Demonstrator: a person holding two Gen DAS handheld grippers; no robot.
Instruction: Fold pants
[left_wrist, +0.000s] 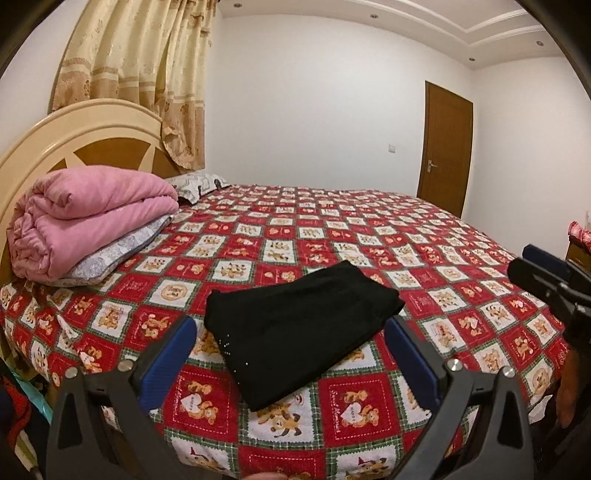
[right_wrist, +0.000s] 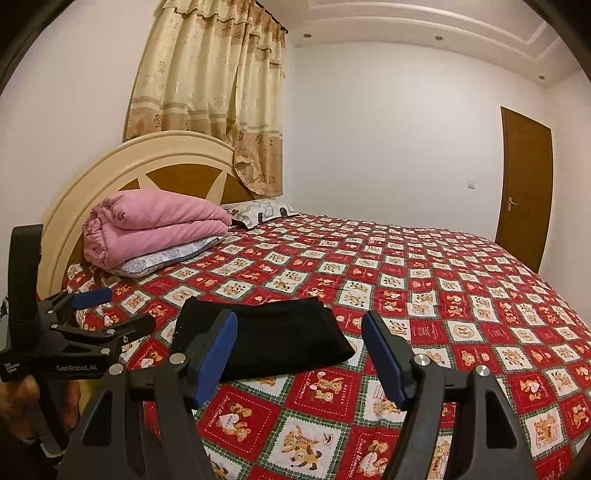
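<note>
I see the black pants (left_wrist: 301, 332) already folded into a compact, thick rectangular bundle, lying flat on the bed in the lower middle of my left wrist view, with one long edge running diagonally from the upper right down toward the lower left. A few tiny pale specks show along the lower left edge, and the fabric is otherwise plain, dark and matte, with soft folds faintly visible on top. In my right wrist view the same bundle sits just left of centre, lower in the frame, its layered folded edge facing me and nothing gripping it.
</note>
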